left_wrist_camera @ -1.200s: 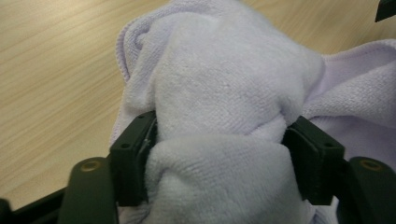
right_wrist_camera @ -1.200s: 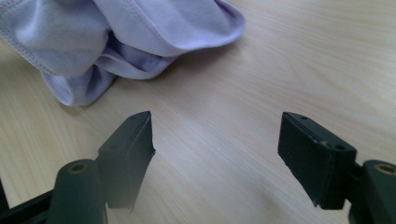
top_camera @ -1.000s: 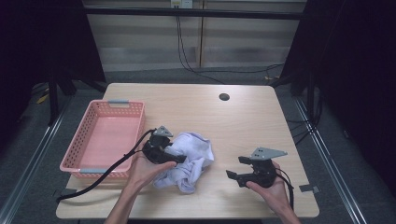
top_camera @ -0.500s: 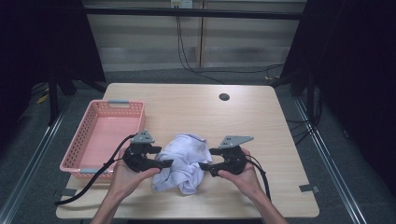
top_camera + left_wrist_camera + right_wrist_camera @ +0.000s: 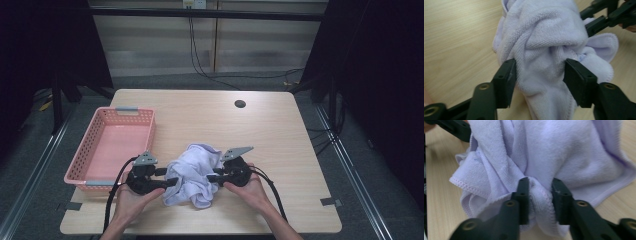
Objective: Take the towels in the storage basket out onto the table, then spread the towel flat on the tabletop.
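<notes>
A crumpled lavender towel (image 5: 192, 175) lies near the front of the wooden table (image 5: 210, 117). My left gripper (image 5: 170, 181) comes at it from the left and my right gripper (image 5: 210, 176) from the right. In the left gripper view the jaws of the left gripper (image 5: 540, 61) have just been closing, and both pads press a thick bunch of the towel (image 5: 541, 37). In the right gripper view the right gripper (image 5: 540, 180) has just been closing too and pinches a narrow fold of the towel (image 5: 564, 152).
A pink plastic basket (image 5: 80, 159) stands at the table's left, close behind my left hand. A round cable hole (image 5: 240, 104) sits near the far edge. Cables trail from both grippers toward the front edge.
Both hands moved inward to the towel, the right one from the front right. Both pairs of jaws narrowed onto the cloth, and the towel bunched up between them.
</notes>
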### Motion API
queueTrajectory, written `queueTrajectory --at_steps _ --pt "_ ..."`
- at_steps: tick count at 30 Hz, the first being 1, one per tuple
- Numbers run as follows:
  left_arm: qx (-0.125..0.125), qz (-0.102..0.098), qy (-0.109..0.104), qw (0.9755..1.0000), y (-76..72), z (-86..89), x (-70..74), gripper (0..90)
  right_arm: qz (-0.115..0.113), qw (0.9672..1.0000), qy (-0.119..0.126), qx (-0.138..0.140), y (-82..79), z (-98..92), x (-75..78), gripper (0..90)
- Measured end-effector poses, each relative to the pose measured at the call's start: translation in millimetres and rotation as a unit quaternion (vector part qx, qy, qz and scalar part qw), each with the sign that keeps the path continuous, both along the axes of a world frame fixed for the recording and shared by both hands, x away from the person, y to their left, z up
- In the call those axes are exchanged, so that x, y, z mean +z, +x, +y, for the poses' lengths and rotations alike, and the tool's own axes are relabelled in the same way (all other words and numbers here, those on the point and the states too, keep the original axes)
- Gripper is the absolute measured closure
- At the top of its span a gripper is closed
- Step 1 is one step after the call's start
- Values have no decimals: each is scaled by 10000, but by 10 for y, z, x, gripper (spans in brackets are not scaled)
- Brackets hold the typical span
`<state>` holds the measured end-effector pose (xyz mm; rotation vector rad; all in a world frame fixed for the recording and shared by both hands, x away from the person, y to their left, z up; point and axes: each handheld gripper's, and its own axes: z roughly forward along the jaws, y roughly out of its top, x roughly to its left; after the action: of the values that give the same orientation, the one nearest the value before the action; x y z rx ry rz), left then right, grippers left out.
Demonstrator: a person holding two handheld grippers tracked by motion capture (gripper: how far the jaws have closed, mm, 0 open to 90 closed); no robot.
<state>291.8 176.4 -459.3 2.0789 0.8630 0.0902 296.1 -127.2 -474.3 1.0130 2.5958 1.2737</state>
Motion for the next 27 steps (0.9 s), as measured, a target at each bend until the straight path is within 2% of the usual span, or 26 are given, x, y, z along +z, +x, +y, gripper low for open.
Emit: queueTrajectory --at_steps 4,5,6,9,11,12,14,16,18,19,21,23,25,27 --pt "-109 -163 27 9998 59 -28 -4 791 -75 9992 274 -284 53 -194 133 777" --pt "-107 -166 -31 9998 71 -22 6 878 -103 9987 336 -374 66 -247 169 779" --pt "-84 -142 -91 9998 80 -7 22 893 -156 9982 379 -439 75 -305 208 780" --pt "-61 -253 -150 9995 78 6 91 897 -274 9959 579 -645 92 -466 340 781" --pt "-171 -240 -250 9993 93 -47 108 880 -339 9946 672 -708 104 -524 415 781" --pt "-165 -233 -297 9992 105 -88 103 816 -365 9943 692 -720 111 -543 451 782" --pt "-171 -248 -160 9994 132 -186 83 646 -434 9934 735 -761 131 -568 527 785" --pt "-229 -171 -93 9995 165 -295 42 541 -498 9923 817 -789 155 -584 610 786" --pt "-162 -156 39 9997 223 -383 1 494 -579 9912 860 -826 184 -599 689 787" --pt "-246 -135 44 9996 248 -413 -22 541 -616 9903 892 -865 202 -612 734 788" --pt "-476 -179 47 9987 265 -453 -50 775 -637 9887 995 -928 229 -642 789 790" --pt "-563 -68 -154 9983 274 -499 -60 861 -685 9875 1028 -980 261 -674 840 790" --pt "-741 33 -372 9965 276 -560 -47 872 -687 9859 1117 -1040 292 -707 875 791" --pt "-1108 146 -557 9922 225 -654 -26 868 -672 9842 1226 -1091 318 -733 896 790"
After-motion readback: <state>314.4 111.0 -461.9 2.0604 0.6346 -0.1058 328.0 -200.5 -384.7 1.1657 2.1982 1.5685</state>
